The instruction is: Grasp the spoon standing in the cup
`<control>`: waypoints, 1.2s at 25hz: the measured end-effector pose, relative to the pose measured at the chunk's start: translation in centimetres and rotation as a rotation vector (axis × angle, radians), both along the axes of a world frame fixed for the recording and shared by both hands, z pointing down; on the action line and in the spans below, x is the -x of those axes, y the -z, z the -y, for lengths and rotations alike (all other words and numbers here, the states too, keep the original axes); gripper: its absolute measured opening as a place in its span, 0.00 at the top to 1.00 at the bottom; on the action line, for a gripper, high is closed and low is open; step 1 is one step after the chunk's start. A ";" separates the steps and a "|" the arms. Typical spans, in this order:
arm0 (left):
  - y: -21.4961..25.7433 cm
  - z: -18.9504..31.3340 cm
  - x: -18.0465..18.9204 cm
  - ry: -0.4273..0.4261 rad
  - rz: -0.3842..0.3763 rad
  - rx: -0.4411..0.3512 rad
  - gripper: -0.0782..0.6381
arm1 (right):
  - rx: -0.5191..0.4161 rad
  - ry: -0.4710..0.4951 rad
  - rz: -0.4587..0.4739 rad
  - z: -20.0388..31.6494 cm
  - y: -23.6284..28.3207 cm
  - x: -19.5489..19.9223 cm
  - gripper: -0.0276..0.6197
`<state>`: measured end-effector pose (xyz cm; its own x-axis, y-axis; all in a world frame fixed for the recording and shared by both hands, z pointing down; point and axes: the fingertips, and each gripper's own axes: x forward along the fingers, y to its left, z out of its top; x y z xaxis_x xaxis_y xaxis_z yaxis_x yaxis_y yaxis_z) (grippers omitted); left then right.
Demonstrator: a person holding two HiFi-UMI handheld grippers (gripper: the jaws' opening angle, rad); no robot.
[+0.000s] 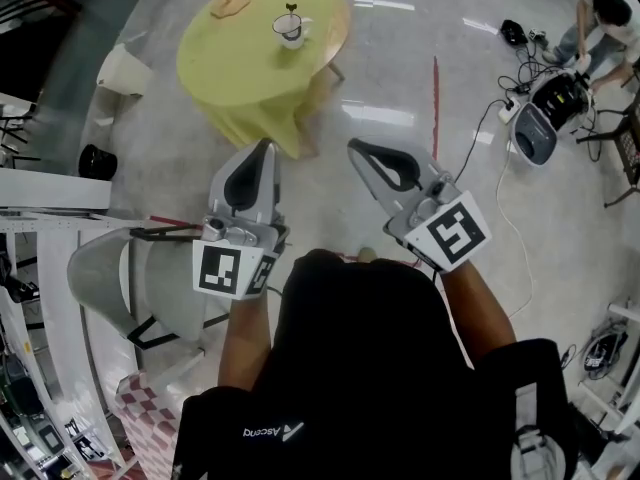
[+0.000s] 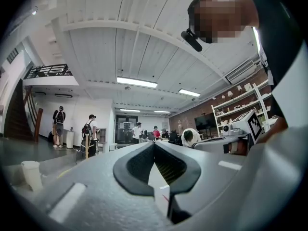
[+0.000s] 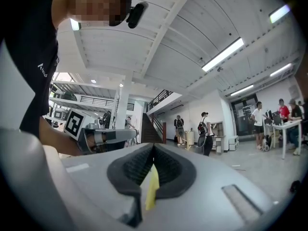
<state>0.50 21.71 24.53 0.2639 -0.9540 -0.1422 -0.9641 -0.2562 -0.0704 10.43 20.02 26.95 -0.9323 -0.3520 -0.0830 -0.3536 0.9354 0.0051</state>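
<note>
The spoon (image 1: pixel 291 10) is seen standing in the cup (image 1: pixel 292 32) on the yellow table (image 1: pixel 240 73), at twelve o'clock. The left gripper (image 1: pixel 265 146) and right gripper (image 1: pixel 353 147) are held well apart from it, jaws closed together, empty.

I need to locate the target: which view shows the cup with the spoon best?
The head view: the cup stands on the yellow table, whole though small and far. Both gripper views look across the room and show no cup.
</note>
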 end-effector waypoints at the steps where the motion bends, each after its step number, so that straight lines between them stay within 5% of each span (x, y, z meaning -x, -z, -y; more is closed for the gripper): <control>1: 0.0 0.4 -0.1 0.003 0.001 0.001 0.88 | -0.003 0.000 0.002 0.5 0.0 -0.2 0.95; 12: -1.2 8.3 3.2 -0.001 -0.012 -0.004 0.88 | -0.019 -0.014 -0.017 8.0 -0.9 2.1 0.95; 30: -5.2 34.6 17.3 -0.189 -0.016 0.079 0.88 | 0.018 -0.108 -0.106 31.6 -3.3 17.8 0.95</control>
